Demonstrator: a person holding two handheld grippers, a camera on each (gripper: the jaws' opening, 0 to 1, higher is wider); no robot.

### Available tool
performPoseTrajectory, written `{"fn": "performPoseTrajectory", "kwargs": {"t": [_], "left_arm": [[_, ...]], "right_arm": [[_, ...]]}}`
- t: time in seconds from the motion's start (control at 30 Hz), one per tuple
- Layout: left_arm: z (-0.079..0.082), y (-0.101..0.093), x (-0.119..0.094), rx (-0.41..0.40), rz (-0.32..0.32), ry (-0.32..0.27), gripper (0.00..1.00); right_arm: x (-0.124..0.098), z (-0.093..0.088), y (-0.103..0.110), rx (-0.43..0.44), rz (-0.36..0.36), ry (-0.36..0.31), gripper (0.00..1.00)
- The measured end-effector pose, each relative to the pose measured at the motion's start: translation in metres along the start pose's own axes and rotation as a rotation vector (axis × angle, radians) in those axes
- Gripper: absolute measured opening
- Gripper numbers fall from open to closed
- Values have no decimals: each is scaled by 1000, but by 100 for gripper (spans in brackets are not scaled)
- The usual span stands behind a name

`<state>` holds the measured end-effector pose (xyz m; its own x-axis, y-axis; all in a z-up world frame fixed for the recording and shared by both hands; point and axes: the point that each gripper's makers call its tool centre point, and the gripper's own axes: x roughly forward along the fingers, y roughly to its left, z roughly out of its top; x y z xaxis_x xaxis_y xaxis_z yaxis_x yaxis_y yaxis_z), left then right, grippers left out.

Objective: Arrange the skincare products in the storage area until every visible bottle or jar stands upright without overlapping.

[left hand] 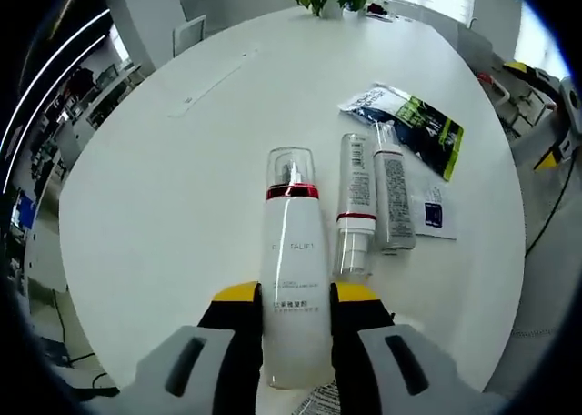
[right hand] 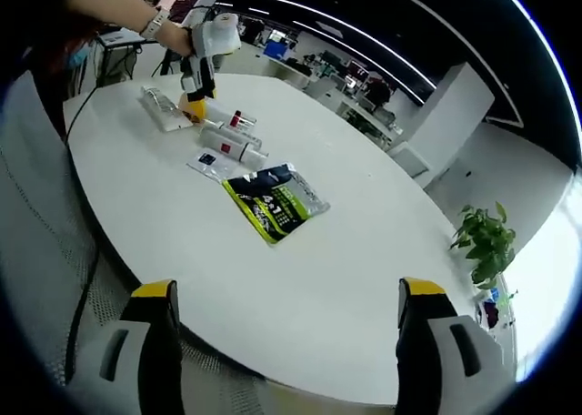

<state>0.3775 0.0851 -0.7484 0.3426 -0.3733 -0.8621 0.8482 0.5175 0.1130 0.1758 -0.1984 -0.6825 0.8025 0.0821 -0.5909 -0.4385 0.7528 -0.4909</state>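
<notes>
Progress looks slight: the left claw [left hand: 296, 317] grips the lower body of a white red-banded bottle [left hand: 293, 268], while just beyond its jaws two slimmer bottles [left hand: 374, 199] lie flat on the table [left hand: 164, 206]. The right claw [right hand: 284, 328] gapes wide, empty, far away.

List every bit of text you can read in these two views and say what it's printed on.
"TALIFT", partly legible: on the white bottle held in the left tool.
Small print below it on that bottle: too blurred to read.
"4" and more large characters on the green-black pouch: rest unreadable.
Print on the two lying tubes: too small.
Card with a blue square: unreadable.
</notes>
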Motion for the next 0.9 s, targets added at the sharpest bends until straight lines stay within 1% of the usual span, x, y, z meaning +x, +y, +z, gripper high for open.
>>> {"fn": "performPoseTrajectory", "kwargs": {"t": [0.03,0.13,0.17,0.3,0.33,0.37,0.43,0.47,0.5,0.53,0.6,0.67,0.8,0.9], "left_arm": [[1,0,2,-6,5,-4,22],[0,-2,-3,-30,3,-11,22],[1,-3,-4,-30,3,-15,22],[3,-5,-11,-40,6,-29,22],[3,-5,-10,-48,6,-31,22],[3,-4,-9,-48,7,-31,22],[2,-1,-8,-57,5,-27,22],[2,-1,-9,-70,-1,-25,22],[3,-2,-10,-78,-4,-25,22],[3,-3,-11,-85,-9,-24,22],[4,-4,-13,-89,-14,-21,22],[3,-5,-14,-94,-14,-13,22],[2,-5,-17,-109,-14,-9,23],[0,-7,-20,-122,-17,-10,23]], "right_arm": [[0,3,-2,19,3,-11,99],[0,13,-7,68,10,-48,99],[0,19,-8,115,22,-78,99],[-1,36,-13,235,58,-147,98],[0,43,-15,279,74,-176,96],[0,48,-14,305,92,-193,93],[2,66,-7,477,192,-265,89],[4,72,-2,534,239,-281,88],[5,78,1,582,271,-302,89],[9,86,6,633,323,-332,90],[13,97,14,670,398,-347,88],[18,107,22,684,445,-360,86],[27,120,28,689,481,-379,83],[30,131,29,748,522,-408,76]]}}
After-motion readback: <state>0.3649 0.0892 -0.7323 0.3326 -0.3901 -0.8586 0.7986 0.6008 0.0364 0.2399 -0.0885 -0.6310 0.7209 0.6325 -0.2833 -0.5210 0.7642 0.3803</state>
